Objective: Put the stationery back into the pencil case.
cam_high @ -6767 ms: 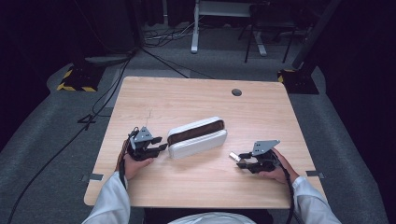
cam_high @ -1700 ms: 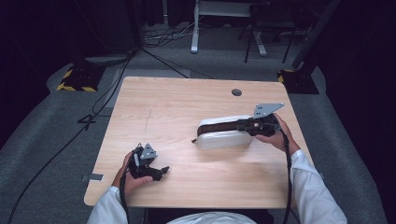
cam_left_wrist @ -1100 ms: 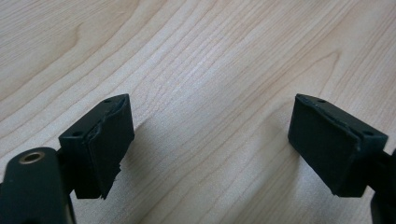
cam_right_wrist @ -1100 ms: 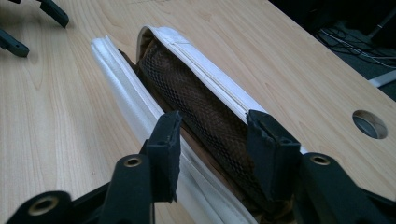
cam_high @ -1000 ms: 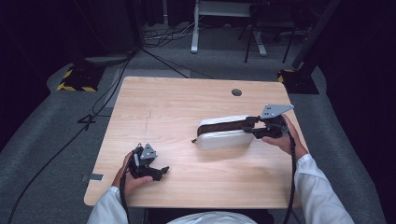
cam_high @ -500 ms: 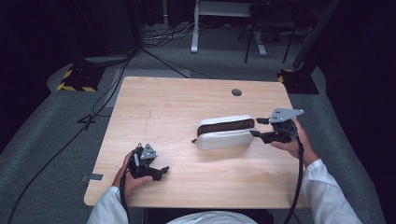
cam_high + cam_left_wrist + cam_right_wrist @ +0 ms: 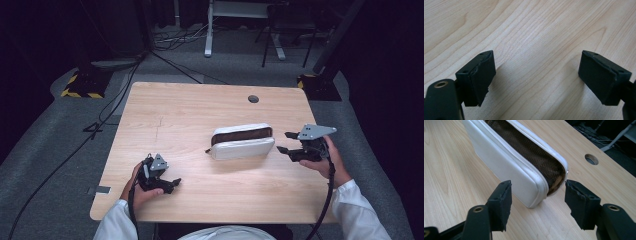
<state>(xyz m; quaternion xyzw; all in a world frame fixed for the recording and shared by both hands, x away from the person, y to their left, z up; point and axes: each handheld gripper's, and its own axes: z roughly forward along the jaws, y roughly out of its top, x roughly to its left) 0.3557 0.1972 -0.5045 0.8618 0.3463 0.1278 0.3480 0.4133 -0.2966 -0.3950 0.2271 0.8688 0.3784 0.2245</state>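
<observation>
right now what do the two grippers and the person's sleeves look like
Both grippers are black. The right gripper carries a grey three-cornered plate on top and trails a black cable. The left gripper has a smaller grey plate. Their jaws end in blocky black pads with screw holes. The sleeves are white.

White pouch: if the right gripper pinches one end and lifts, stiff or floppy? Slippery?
The pouch looks like padded, smooth leatherette, so probably soft rather than rigid; its far end may sag. The glossy skin could slip between the pads. It stands on its long edge with the top open, so a sideways push would likely tip it.
</observation>
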